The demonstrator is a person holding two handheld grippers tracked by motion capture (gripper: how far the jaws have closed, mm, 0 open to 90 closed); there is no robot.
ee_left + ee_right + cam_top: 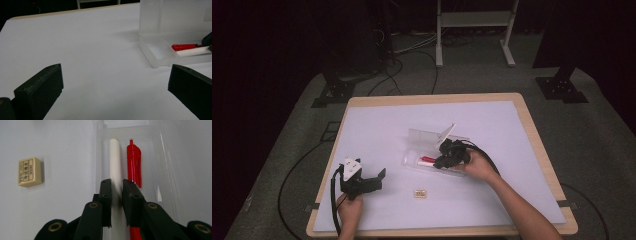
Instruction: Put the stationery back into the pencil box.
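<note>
A clear plastic pencil case (414, 136) lies open mid-table with its lid (446, 133) tilted up. Inside it a white pen (115, 157) and a red pen (134, 162) lie side by side. My right gripper (117, 185) reaches into the case, and its two pads press on the white pen's barrel. In the high view that gripper (439, 162) sits over the case's near end. A small cream eraser (420, 192) lies on the mat in front of the case. My left gripper (379, 179) rests near the table's front left, jaws wide open and empty (115, 75).
A white mat (377, 125) covers the wooden table (532, 125). Cables trail from both grippers to the front edge. Beyond the table stand dark stands and a white frame (474, 20) on grey floor.
</note>
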